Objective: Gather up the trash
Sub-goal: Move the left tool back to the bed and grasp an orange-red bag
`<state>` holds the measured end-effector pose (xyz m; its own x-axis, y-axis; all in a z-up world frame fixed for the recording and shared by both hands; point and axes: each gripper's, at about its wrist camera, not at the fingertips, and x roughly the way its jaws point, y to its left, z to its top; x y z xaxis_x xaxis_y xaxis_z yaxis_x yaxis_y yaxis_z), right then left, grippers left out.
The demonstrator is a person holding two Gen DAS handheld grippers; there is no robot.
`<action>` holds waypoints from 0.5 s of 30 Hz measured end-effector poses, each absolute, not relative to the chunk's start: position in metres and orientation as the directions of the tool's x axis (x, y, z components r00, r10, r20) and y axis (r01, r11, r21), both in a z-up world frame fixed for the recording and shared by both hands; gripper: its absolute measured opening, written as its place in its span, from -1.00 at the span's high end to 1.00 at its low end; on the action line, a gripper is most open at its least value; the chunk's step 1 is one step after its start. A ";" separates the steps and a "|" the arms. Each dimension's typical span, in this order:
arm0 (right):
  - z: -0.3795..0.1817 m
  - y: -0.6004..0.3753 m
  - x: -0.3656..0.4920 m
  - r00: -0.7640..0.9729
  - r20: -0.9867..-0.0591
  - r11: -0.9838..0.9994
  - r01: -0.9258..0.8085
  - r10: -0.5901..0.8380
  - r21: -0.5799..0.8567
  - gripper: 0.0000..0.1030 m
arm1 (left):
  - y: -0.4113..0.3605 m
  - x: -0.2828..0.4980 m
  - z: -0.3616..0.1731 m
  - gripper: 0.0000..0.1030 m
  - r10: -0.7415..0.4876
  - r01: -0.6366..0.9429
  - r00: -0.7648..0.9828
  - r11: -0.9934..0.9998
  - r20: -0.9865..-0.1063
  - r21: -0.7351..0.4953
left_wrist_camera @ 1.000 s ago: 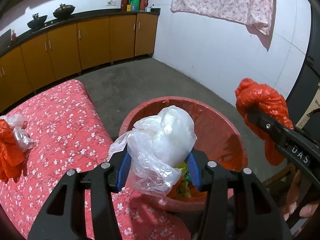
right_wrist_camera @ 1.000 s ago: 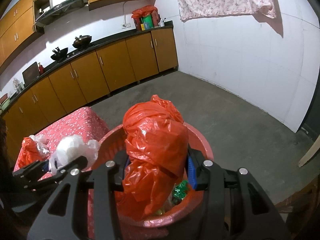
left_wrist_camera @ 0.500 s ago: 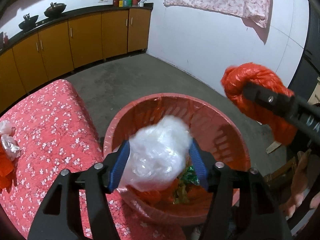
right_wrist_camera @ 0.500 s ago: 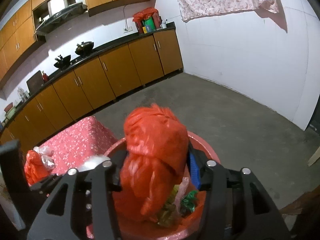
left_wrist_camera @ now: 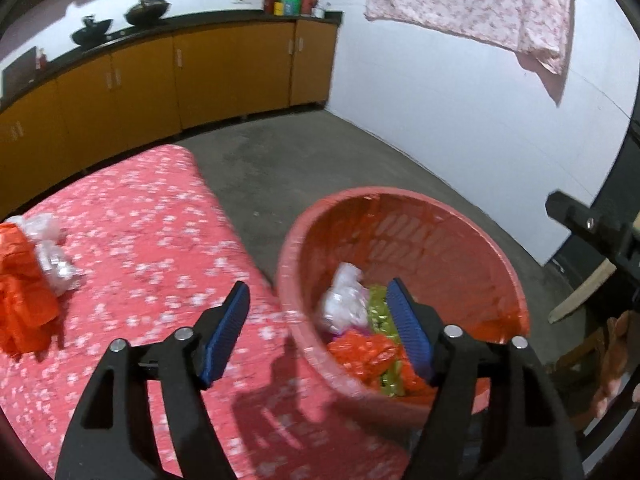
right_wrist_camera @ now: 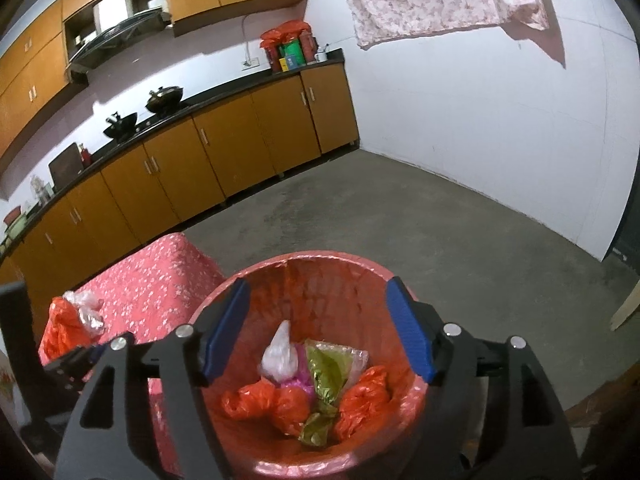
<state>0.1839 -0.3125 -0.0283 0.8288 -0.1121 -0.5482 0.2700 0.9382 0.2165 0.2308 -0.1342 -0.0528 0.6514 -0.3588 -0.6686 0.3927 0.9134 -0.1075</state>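
**Ana:** Orange cupboards [right_wrist_camera: 224, 160] line the far wall, and nearer us, on the left, the flowered surface [left_wrist_camera: 152, 248] carries an orange bag [left_wrist_camera: 24, 300] with a clear wrapper [left_wrist_camera: 52, 256] touching it, both well apart from the basket.

**Ben:** And the left tongs [left_wrist_camera: 320, 332]?

**Ana:** Spread wide, nothing between the blue pads. A second ago they pinched a white plastic wad over the basket; now that white wad [left_wrist_camera: 346, 304] lies inside the red basket [left_wrist_camera: 400, 200], beside green foil [left_wrist_camera: 380, 316].

**Ben:** Further right?

**Ana:** Same with the right tongs [right_wrist_camera: 318, 328]: apart and empty, poised over the basket rim [right_wrist_camera: 320, 258]. The orange bundle they gripped has gone; I'd judge it is one of the orange lumps [right_wrist_camera: 364, 396] at the bottom.

**Ben:** So both loads are dropped.

**Ana:** Yes, this delivery looks finished. What remains, as I read it, is the pair of scraps left on the surface. Either tongs would need to swing back left for them; the clear wrapper looks flimsy and may slip out of a pinch.
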 end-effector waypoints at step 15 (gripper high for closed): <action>-0.023 -0.218 0.197 0.830 -0.557 0.985 0.071 0.030 0.159 -0.34 | 0.022 0.204 -0.026 -0.49 -0.102 0.101 0.818 0.994 -0.566 -0.034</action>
<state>0.1966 -0.2176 -0.0229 0.8299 0.0302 -0.5571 0.0711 0.9847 0.1593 0.2042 0.0220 -0.0255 0.8181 -0.1025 -0.5659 0.1010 0.9943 -0.0340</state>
